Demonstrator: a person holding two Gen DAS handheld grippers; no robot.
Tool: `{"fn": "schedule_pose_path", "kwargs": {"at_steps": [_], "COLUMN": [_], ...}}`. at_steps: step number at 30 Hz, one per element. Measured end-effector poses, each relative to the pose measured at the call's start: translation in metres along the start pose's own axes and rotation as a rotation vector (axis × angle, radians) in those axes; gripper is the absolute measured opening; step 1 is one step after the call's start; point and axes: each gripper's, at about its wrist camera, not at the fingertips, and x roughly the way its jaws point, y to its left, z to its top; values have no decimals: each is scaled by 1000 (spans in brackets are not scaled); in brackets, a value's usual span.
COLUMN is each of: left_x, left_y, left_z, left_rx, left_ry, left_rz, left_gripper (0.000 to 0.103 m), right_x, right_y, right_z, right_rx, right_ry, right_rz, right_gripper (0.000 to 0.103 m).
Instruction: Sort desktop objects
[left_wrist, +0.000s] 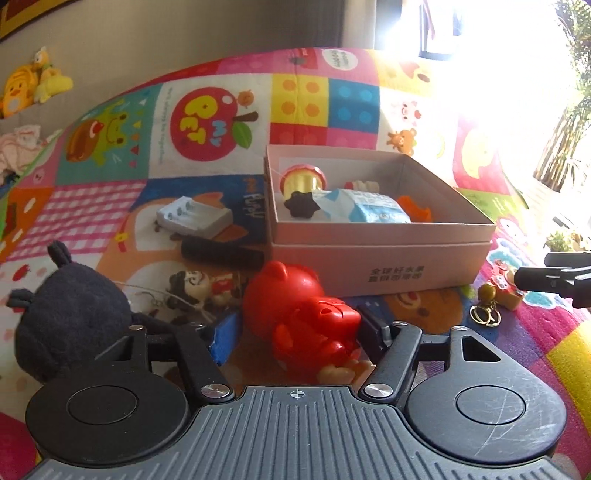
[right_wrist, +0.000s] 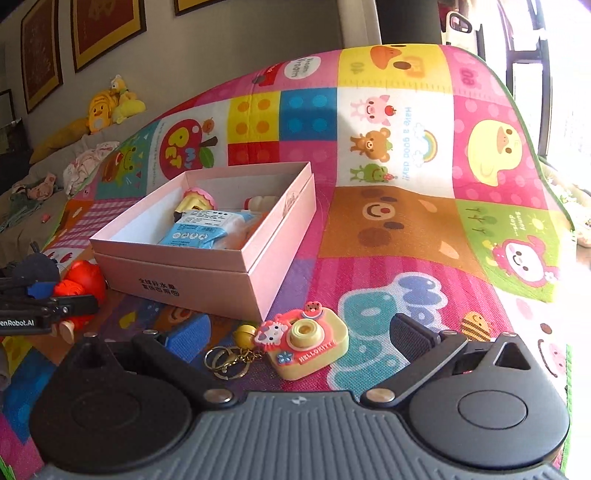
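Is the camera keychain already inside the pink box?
No: in the right wrist view the camera keychain lies on the mat in front of the pink box, between the right gripper's open fingers.

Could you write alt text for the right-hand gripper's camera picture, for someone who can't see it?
An open right gripper straddles a yellow-and-pink toy camera keychain lying on a colourful cartoon play mat. Behind sits an open pink box holding a blue packet and small toys.
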Motion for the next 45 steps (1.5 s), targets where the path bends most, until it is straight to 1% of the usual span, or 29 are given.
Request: {"fn": "schedule_pose_path", "kwargs": {"at_steps": [1, 2, 3, 5, 6, 8, 9, 11, 12, 16, 18, 21, 23, 24, 26, 27, 29, 30, 31, 32, 33, 34, 36, 39, 40, 41, 42, 43, 45], "left_x": [-8, -19, -31, -59, -72, -89, -94, -96, -96, -90, -86, -84, -85, -86, -89, -90, -91, -92, -92, -92, -91, -91, -90, -90, -90, -90, -90, -90, -88], "left_y": [2, 5, 9, 17, 20, 26, 29, 34, 35, 39, 41, 51, 59, 62, 68, 70, 73, 75, 75, 76, 77, 78, 80, 78, 77, 75, 74, 74, 71], "left_z": [4, 10, 18, 32, 39, 50, 53, 57, 57, 54, 50, 45, 41, 38, 33, 31, 26, 23, 20, 18, 15, 13, 9, 4, 2, 1, -1, -2, -5], "left_rx": [30, 57, 68, 64, 60, 47, 36, 18, 13, -2, -10, -51, -73, -79, -86, -90, -95, -95, -99, -106, -115, -127, -159, -166, -162, -158, -156, -153, -146], "left_ry": [-26, -60, -97, -187, -237, -312, -332, -347, -349, -323, -308, -290, -283, -280, -273, -269, -255, -247, -241, -236, -227, -219, -200, -180, -178, -174, -171, -167, -157], "left_rz": [22, 33, 26, -12, -8, 24, 29, 40, 52, 49, 66, 78, 95, 103, 113, 117, 124, 127, 133, 140, 143, 142, 132, 110, 108, 101, 94, 88, 77], "left_gripper": [67, 60, 54, 54, 54, 53, 53, 45, 44, 46, 47, 52, 63, 65, 73, 76, 86, 89, 95, 96, 96, 96, 97, 98, 98, 100, 100, 100, 101], "right_x": [2, 5, 8, 12, 11, 9, 9, 8, 7, 7, 7, 5, 3, 2, -4, -7, -13, -16, -18, -20, -22, -21, -19, -15, -15, -14, -14, -13, -14], "right_y": [-2, -4, -5, -4, -3, -2, -1, -1, -1, 2, 4, 7, 11, 14, 25, 33, 52, 66, 80, 95, 113, 128, 158, 189, 196, 201, 203, 204, 196], "right_z": [-2, -5, -8, -11, -11, -12, -12, -12, -12, -12, -13, -13, -13, -12, -10, -8, -4, -3, -3, -4, -6, -9, -14, -22, -25, -30, -34, -34, -35], "right_rx": [17, 37, 57, 70, 62, 57, 57, 57, 56, 35, 23, 6, -12, -20, -46, -70, -125, -159, -193, -233, -283, -330, -408, -497, -525, -551, -564, -569, -558], "right_ry": [6, 12, 18, 30, 25, 11, 11, 5, 1, -3, -8, -17, -17, -14, -10, 0, 44, 71, 95, 117, 142, 167, 235, 274, 275, 275, 286, 299, 294], "right_rz": [-3, -4, -3, -2, -2, 3, 2, 0, -2, -8, -14, -24, -28, -14, 46, 100, 243, 335, 412, 478, 543, 594, 678, 753, 757, 746, 737, 727, 681], "right_gripper": [103, 103, 103, 103, 103, 103, 103, 103, 103, 103, 103, 103, 103, 103, 103, 103, 103, 103, 103, 103, 98, 87, 77, 76, 74, 68, 49, 35, 32]}}
